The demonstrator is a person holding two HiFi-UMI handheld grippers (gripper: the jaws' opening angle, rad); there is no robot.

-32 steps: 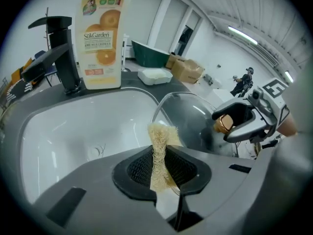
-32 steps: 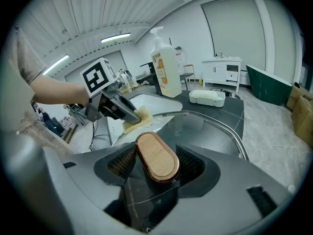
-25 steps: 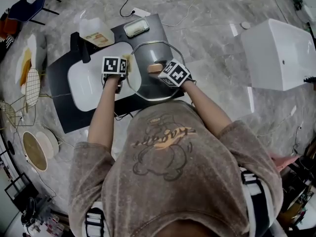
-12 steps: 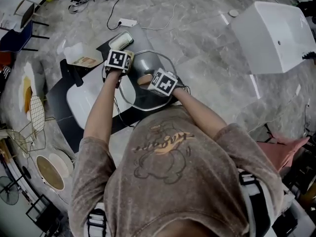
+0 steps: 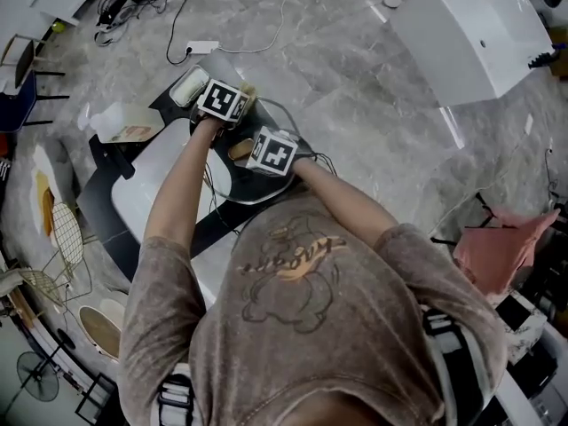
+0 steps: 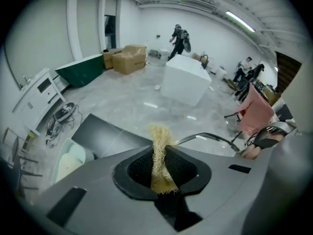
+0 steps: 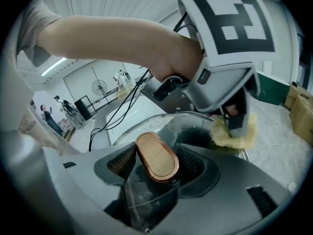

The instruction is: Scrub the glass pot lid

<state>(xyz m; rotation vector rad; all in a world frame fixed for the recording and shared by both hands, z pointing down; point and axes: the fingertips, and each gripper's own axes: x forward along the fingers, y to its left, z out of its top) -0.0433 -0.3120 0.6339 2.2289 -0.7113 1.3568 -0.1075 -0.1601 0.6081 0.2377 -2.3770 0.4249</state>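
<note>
You are pinching the knob [image 7: 155, 153] with your right gripper [image 7: 155, 166], tilting the glass pot lid [image 5: 266, 185] up at the black mat's [image 5: 111, 224] right edge. Beyond it, your left gripper [image 6: 161, 169] is squeezing the yellow scrub pad [image 6: 160, 151] at the lid's far rim. Scrubbing is looking under way; how much glass is left, I cannot tell.

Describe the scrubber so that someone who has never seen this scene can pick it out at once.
On the grey floor lies a black mat, and over it sits a round glass lid. At the lid's far rim, the left gripper pinches the scrubber. It is the only pale yellow, fibrous tuft there; the handle beside it is smooth, brown and oval.
</note>
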